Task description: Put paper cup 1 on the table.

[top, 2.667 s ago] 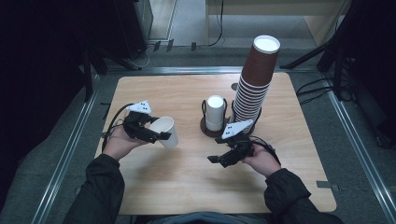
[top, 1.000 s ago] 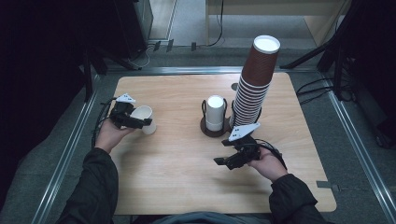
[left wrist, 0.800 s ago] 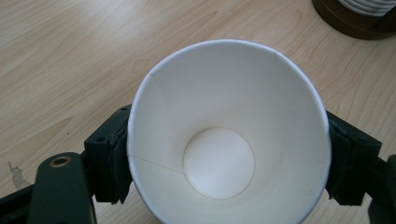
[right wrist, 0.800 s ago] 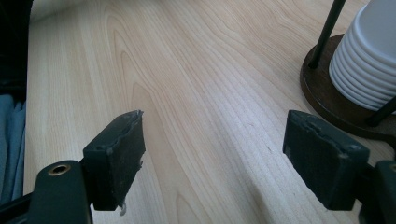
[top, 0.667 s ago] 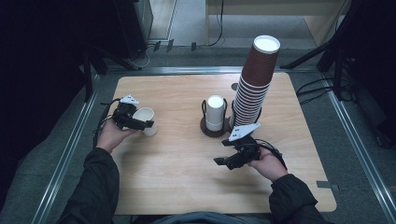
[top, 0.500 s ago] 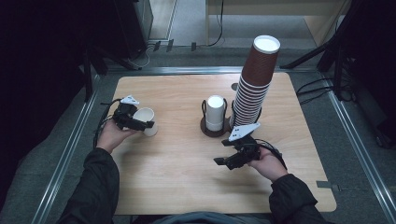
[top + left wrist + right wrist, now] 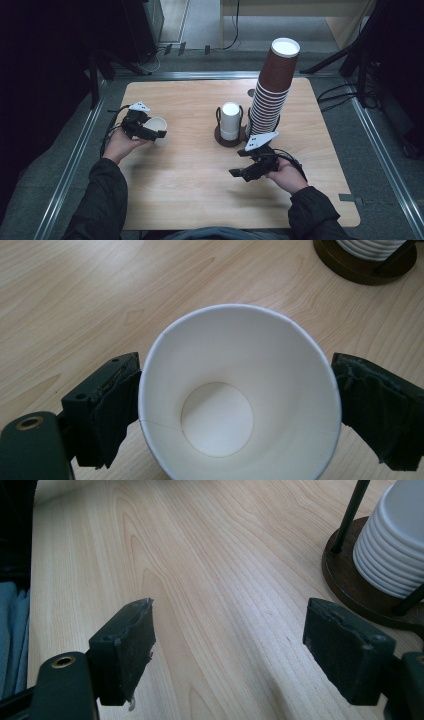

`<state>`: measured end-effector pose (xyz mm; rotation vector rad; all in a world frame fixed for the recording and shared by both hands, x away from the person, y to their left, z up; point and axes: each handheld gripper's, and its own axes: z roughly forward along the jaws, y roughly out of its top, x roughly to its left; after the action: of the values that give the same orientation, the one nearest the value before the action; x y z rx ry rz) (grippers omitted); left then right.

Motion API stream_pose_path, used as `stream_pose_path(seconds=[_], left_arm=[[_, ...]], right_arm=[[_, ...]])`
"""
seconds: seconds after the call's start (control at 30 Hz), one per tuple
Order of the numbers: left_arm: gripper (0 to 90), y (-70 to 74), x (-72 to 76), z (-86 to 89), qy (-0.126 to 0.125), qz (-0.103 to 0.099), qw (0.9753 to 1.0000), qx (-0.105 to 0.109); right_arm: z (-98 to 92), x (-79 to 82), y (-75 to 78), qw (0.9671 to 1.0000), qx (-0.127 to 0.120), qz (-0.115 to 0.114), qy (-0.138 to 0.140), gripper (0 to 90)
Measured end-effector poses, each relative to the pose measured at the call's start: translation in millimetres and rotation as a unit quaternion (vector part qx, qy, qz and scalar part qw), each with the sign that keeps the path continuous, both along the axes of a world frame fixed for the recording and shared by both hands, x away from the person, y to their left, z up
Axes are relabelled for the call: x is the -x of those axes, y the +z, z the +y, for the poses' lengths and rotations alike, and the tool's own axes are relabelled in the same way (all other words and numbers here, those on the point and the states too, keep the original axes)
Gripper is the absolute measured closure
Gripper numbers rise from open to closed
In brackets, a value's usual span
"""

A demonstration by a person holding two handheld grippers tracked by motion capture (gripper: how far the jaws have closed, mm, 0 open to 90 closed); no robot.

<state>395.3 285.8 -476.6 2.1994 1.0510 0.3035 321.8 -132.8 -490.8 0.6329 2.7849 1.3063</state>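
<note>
Left claw [image 7: 235,405] clamped white cup [image 7: 240,390], frame left; right claw [image 7: 240,655] gaped empty. Best kept squeeze light, cup upright.

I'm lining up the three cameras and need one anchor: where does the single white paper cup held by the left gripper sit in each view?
High view: white paper cup at table's left, between the left gripper jaws.
Left gripper view: cup at centre, mouth toward the camera, a jaw at each side.
Right gripper view: not in it.
Shared landmark: the dark round cup holder base holding stacked white cups.
</note>
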Motion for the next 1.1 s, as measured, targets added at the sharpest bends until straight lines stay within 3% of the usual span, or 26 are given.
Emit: stream_pose_path(seconds=[0.3,0.57,0.67,0.73,0.9,1.0,1.1], left_arm=[[8.6,16.0,2.9,-3.5,0.000,-0.019,0.9998,-0.001],[9.1,32.8,8.5,-3.4,-0.002,-0.020,0.9998,0.009],[9.4,37.7,10.6,-7.8,-0.007,-0.009,0.9999,0.002],[9.4,41.7,13.4,-12.8,-0.020,-0.002,0.9997,0.009],[13.2,48.2,19.2,-24.8,-0.041,0.002,0.9991,0.011],[13.4,50.3,23.0,-32.2,-0.048,0.000,0.9988,0.002],[15.1,50.0,24.1,-36.3,-0.049,0.016,0.9985,0.016]], right_arm=[[0.4,0.0,-0.5,1.0000,0.002,0.001,0.001,20.9],[-0.6,-0.5,-0.4,1.0000,0.003,0.000,0.005,22.9],[-1.6,-1.8,-0.2,1.0000,0.005,0.002,0.008,24.5],[-2.5,-2.3,0.5,1.0000,0.003,0.004,0.008,24.5],[-3.8,-2.4,2.8,0.9999,-0.007,0.008,-0.004,22.7],[-4.2,-2.5,4.6,0.9998,-0.009,0.004,-0.017,21.0],[-5.6,-3.1,6.6,0.9997,-0.014,0.011,-0.014,20.1]])
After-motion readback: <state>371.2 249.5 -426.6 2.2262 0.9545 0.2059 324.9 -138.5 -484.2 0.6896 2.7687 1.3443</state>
